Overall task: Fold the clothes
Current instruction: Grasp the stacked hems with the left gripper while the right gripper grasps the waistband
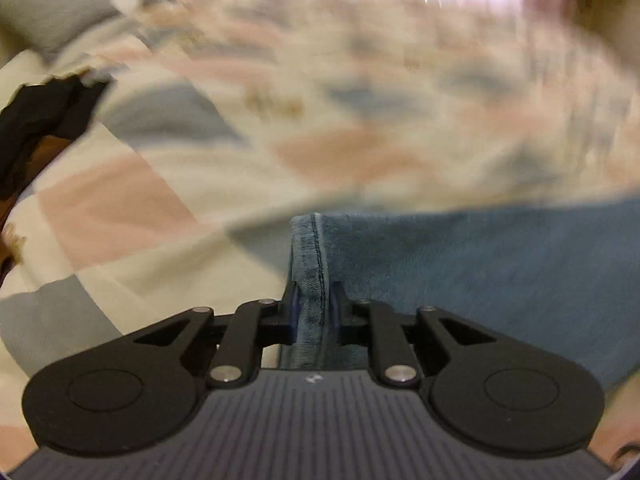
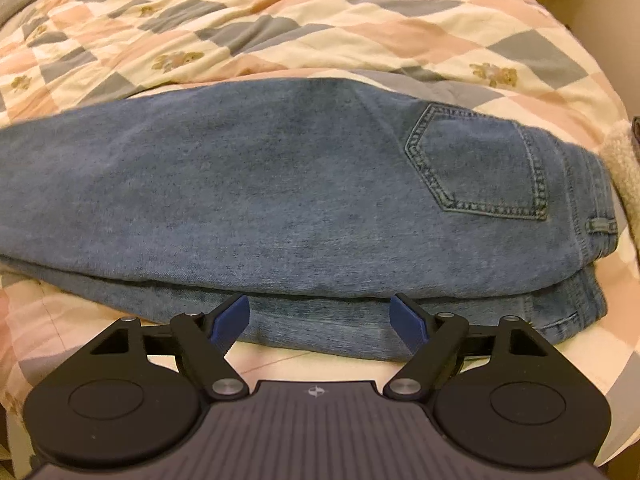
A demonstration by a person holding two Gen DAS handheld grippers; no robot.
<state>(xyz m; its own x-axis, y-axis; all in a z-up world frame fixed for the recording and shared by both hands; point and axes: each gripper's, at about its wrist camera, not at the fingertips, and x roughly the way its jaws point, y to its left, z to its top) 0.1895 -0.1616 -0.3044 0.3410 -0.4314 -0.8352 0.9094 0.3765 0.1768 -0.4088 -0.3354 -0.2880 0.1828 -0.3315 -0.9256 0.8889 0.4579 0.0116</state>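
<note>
Blue jeans (image 2: 280,184) lie folded lengthwise on the bed, leg on leg, with a back pocket (image 2: 480,160) facing up at the right. My right gripper (image 2: 320,314) stands open over the near edge of the jeans, its blue pads (image 2: 230,318) wide apart and pressing on nothing. In the left wrist view my left gripper (image 1: 314,306) is shut on the stitched hem of the jeans (image 1: 310,264), which stands up between its pads. The denim spreads away to the right of it.
A checked quilt (image 2: 280,20) in cream, pink and grey covers the bed. A grey pillow (image 1: 52,12) lies at the far left, and dark clothing (image 1: 36,120) sits at the left edge. A fluffy cream item (image 2: 624,168) lies right of the jeans' waistband. Curtains hang beyond the bed.
</note>
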